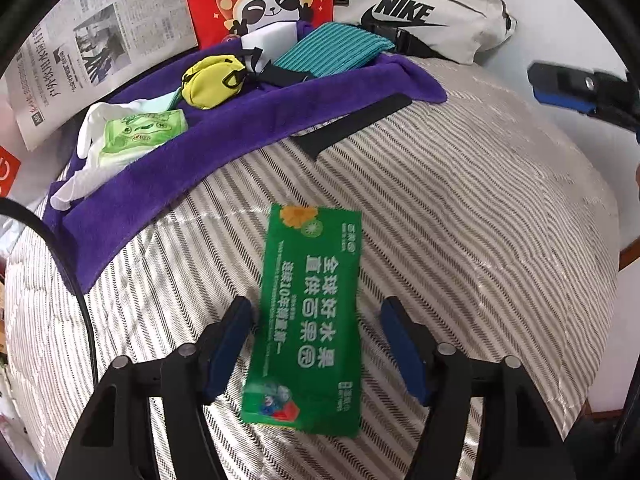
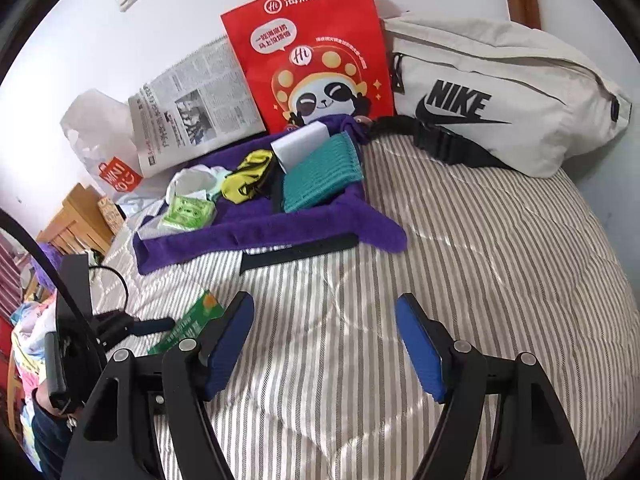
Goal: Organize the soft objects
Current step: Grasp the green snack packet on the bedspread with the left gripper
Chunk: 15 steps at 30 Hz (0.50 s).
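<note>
Left gripper [image 1: 316,344] with blue-padded jaws spread apart, straddling a flat green printed packet [image 1: 308,320] lying on the striped quilt [image 1: 460,240]; left pad just beside the packet's edge, right pad clear of it, no squeeze visible. Right gripper [image 2: 325,340] likewise parted, nothing between the pads, only bare stripes of quilt beneath. Farther back, a purple fleece cloth [image 2: 256,232] spread over the quilt, carrying a small yellow pouch [image 1: 212,78], a teal ribbed cloth [image 2: 320,176], a white folded card [image 2: 300,146], a pale green tissue pack [image 1: 140,132] and a white glove [image 1: 92,132]. Just in front of the purple cloth, a black flat strap [image 2: 300,254]. Behind, propped at the white wall: a red paper bag with a panda print [image 2: 316,60], a folded newspaper [image 2: 192,108], a beige Nike waist bag [image 2: 500,92]. At left in the right wrist view, a wooden chair [image 2: 76,224] and a white plastic bag [image 2: 100,136].
</note>
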Available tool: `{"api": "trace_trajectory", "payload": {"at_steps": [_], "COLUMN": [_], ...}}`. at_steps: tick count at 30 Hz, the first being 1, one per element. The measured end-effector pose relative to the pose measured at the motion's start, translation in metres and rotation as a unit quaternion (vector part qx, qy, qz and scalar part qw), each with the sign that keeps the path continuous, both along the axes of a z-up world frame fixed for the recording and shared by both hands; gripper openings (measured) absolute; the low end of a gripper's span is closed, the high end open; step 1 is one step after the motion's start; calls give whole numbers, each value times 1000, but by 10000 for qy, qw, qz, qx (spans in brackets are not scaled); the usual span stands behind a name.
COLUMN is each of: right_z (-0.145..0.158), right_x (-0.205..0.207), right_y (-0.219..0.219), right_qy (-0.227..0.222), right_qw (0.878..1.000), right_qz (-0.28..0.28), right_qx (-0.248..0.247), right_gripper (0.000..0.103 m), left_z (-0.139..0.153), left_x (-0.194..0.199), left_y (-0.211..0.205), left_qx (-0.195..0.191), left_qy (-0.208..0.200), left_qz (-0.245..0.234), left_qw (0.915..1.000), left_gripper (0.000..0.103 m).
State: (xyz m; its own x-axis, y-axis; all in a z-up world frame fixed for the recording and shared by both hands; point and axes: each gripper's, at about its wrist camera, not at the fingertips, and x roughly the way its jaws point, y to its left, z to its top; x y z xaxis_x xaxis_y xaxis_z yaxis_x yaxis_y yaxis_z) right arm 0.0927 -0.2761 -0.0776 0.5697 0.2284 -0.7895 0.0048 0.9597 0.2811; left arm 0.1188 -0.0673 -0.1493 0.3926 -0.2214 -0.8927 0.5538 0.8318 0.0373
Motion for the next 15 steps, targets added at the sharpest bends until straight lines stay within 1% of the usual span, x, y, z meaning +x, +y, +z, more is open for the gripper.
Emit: {"api": "trace_trajectory", "payload": {"at_steps": [1,3,4,5,10,15], "right_z": [1,3,4,3,-4,-19], "right_x": [-1,-3,-3,-2,0,7], "right_y": [2,5,6,8,17,25], "right_qy": [-4,-31,-43,-39,57,220], "right_qw": [10000,10000,9999,9999,9996,9991], "right_qz": [16,61,91,122,232,342], "right_qx": [-42,-63,-46,-36,-121,-135], "right_gripper": [73,73,73,73,73,73], "left_z": [1,1,1,2,4,7], "left_x": [-1,-2,-2,-2,-6,-7], "left_y": [-1,-1,-1,-1,2,20], "left_qx": [-7,-18,-19,98,91,-122], "left_qy": [-11,-42,-49,9,9,56], "left_qz": [-11,-47,-32,71,172,427], "left_qw": [10000,10000,10000,9999,9998,9990], "left_gripper": [55,47,46,45,30,28]}}
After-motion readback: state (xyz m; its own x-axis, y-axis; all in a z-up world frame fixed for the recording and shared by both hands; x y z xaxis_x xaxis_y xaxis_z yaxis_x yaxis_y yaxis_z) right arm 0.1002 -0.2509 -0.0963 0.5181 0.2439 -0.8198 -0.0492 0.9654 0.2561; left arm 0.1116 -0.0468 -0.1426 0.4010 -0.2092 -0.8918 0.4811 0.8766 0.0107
